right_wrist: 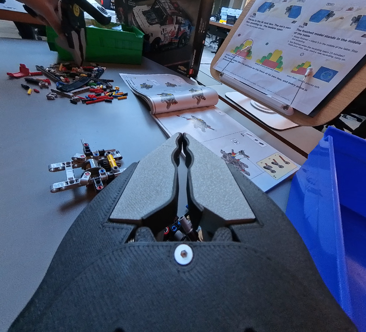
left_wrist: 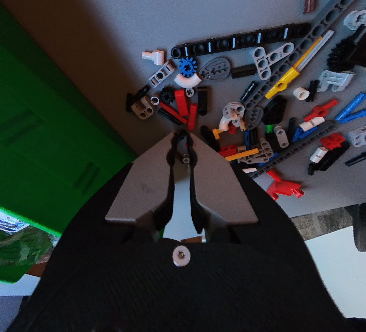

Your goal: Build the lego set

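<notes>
Grey table fills both views, with a scatter of small plastic building pieces spread beside a green bin. A set's box stands behind them, and a printed sheet rests on a stand.

The left claw points down into the near edge of the scatter. Its tips stand narrowly apart and appear to pinch a small black piece, though black pads against black plastic make the contact hard to read. A red beam lies just beyond the tips, and a grey cross-hole connector shows on the table through the gap farther back.

By the look of it, the black piece is hard, light and smooth. It would likely be stiff enough for a firm pinch, but easy to flick away or rotate if caught off-centre, so a hold across its middle seems best.

The right claw is closed with nothing between its tips. It hangs over the edge of an open instruction booklet. A half-built grey, black and yellow assembly sits to its left and a blue bin to its right, both well apart from the scatter.
</notes>
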